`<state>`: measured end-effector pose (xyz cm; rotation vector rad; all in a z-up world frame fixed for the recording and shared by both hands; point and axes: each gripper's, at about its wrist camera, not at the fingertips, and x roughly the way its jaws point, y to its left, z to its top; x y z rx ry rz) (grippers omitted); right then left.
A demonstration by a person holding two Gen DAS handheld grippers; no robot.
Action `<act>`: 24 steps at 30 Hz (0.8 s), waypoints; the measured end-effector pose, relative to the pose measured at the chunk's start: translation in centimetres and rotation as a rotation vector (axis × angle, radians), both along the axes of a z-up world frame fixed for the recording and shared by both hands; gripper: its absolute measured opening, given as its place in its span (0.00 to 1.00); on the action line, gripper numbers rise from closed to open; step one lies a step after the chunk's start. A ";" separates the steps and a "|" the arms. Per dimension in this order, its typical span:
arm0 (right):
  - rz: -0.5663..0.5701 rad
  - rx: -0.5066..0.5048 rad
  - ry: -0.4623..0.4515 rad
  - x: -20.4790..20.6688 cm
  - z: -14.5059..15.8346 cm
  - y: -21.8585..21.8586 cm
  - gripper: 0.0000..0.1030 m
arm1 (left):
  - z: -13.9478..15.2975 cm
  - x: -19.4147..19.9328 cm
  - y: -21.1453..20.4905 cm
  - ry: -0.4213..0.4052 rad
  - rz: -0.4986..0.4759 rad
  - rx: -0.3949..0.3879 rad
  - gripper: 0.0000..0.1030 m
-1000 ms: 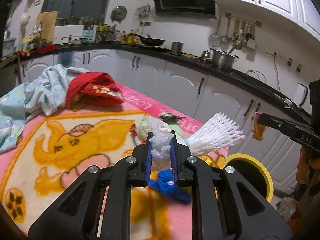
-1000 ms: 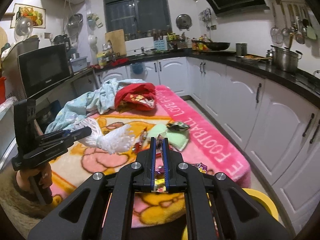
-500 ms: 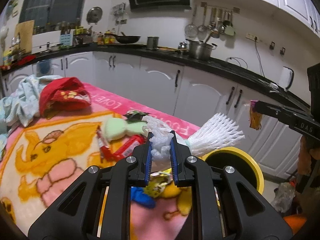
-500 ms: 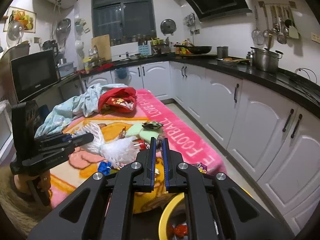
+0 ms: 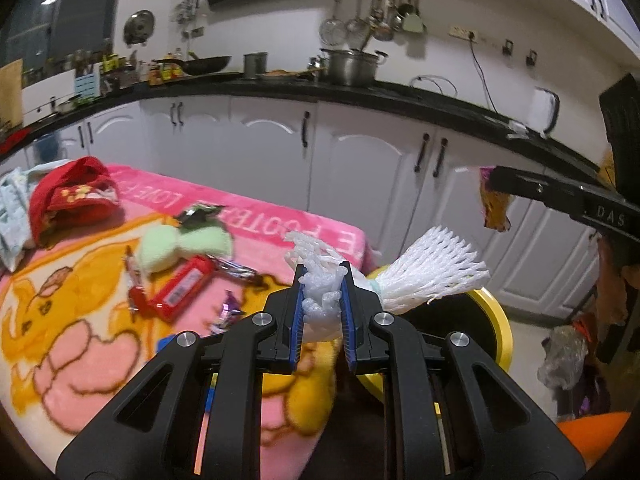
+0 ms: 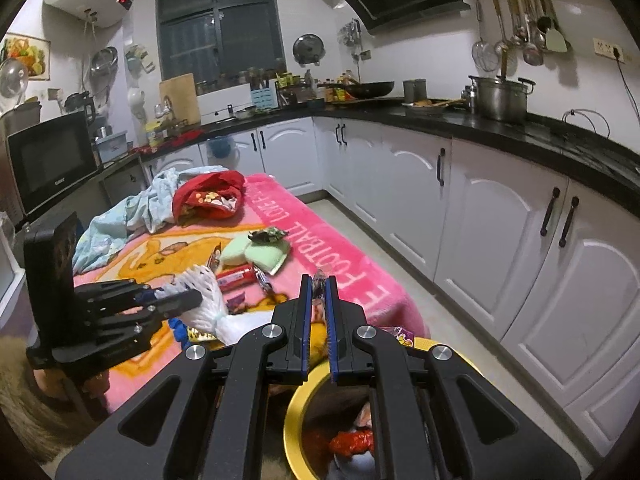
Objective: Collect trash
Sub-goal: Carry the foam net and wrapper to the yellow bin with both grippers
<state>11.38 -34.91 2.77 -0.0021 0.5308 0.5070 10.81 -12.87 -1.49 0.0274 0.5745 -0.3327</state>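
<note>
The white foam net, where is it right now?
The white foam net is pinched in the left gripper, past the pink blanket's edge, over the yellow bin.

foam net point(image 5: 432, 276): white | bin point(image 5: 502, 332): yellow rim | blanket point(image 5: 72, 344): pink, yellow cartoon print | cabinets point(image 6: 472, 216): white

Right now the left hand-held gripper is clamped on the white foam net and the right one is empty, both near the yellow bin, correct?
Not quite. The right hand-held gripper is not empty: the left wrist view shows a crumpled snack wrapper hanging from its tips. The rest holds: the left hand-held gripper is clamped on the white foam net, both near the yellow bin.
</note>
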 end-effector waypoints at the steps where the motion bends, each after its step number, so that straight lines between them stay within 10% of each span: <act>1: -0.007 0.004 0.007 0.0 -0.3 -0.5 0.07 | -0.3 0.1 -0.6 0.006 -0.011 0.012 0.10; 24: -0.060 0.078 0.185 2.0 -6.9 -5.2 0.07 | -7.6 1.5 -9.4 0.167 -0.194 0.123 0.12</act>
